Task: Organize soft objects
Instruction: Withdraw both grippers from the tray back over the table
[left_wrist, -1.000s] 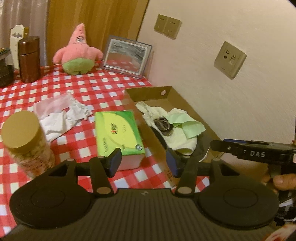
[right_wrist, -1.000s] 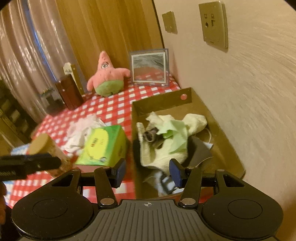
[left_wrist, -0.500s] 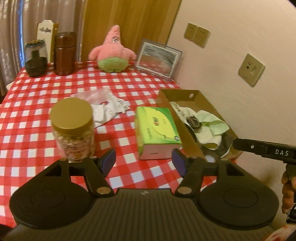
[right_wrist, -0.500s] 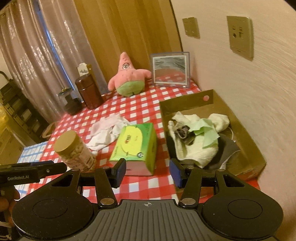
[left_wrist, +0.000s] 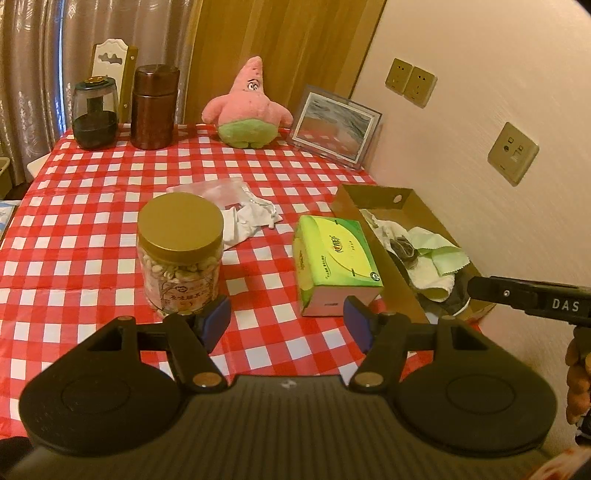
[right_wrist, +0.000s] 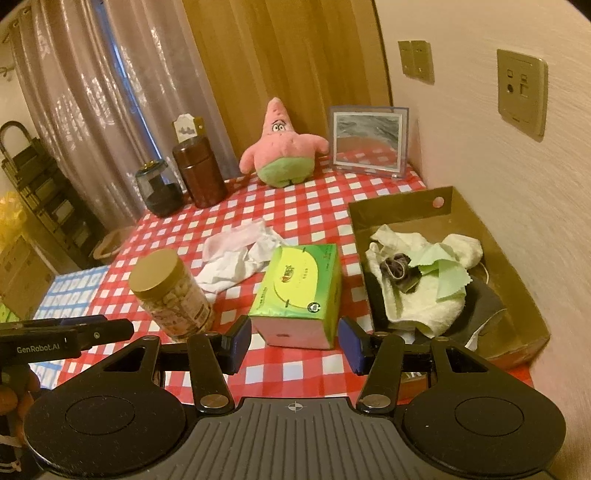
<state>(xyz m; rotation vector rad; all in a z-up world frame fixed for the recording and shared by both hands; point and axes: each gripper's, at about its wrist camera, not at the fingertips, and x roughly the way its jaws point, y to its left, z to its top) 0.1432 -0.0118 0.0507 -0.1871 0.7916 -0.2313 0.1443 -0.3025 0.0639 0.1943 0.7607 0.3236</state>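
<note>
Above the near edge of the bench (left_wrist: 92, 206), both pairs of tongs hang spread and empty: the left tongs (left_wrist: 286, 319) look out over the red checked cloth, and the right tongs (right_wrist: 293, 341) are framed just in front of the green tissue pack (right_wrist: 299, 291). Neither touches anything.

Just beyond the left tongs stands a gold-lidded jar (left_wrist: 180, 251), with the tissue pack (left_wrist: 334, 264) to its right. Right of the pack, against the wall, lies the open cardboard box (right_wrist: 517, 295), which already holds a heap of soft things: a cream towel (right_wrist: 421, 299), a pale green cloth (right_wrist: 447, 275) and something dark and crumpled.

Still outside the box, a white crumpled cloth (right_wrist: 236, 258) lies on the bench beyond the jar and to the left of the tissue pack. At the far edge sits a pink star plush toy (right_wrist: 282, 149), between a brown canister (right_wrist: 199, 175) and a framed picture (right_wrist: 369, 142).

Judging by the layout, the sorting is part done, with the tongs between picks. The likely next target is the white cloth or the plush. Either calls for a forward reach past the jar and the pack without knocking them, a pinch into a good fold of fabric, then a carry rightwards to the box.
</note>
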